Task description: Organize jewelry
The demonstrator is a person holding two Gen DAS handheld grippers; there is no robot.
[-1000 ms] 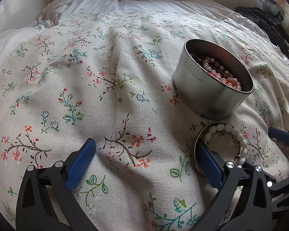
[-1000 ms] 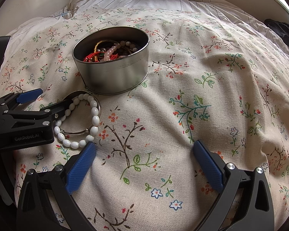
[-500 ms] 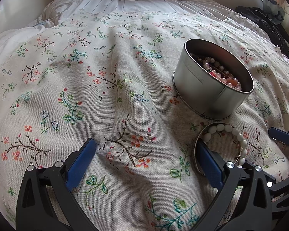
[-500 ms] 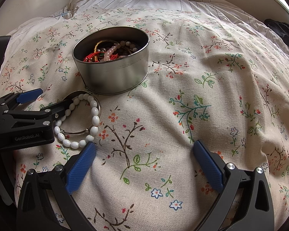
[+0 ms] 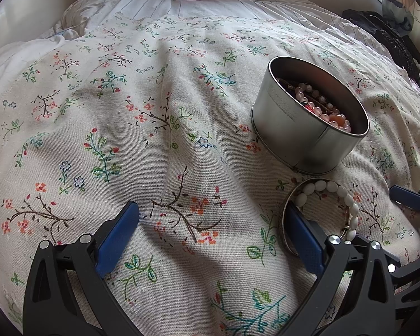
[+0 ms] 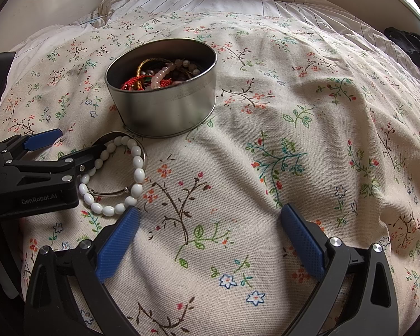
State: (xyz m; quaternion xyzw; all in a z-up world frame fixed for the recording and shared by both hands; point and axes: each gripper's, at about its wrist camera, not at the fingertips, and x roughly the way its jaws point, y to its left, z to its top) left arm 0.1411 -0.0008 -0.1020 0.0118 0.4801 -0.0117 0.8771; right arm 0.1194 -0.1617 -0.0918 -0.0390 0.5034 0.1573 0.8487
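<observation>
Comparing with 0.5 s ago: nothing moved. Left gripper (image 5: 210,231) low over the cloth (image 5: 159,145), jaws wide, empty; its right finger (image 5: 302,238) overlaps the bracelet (image 5: 347,200) and bangle (image 5: 284,224), lower right, flat, just below the tin (image 5: 302,140). Right gripper (image 6: 210,235) wide open, empty, bottom centre.
</observation>
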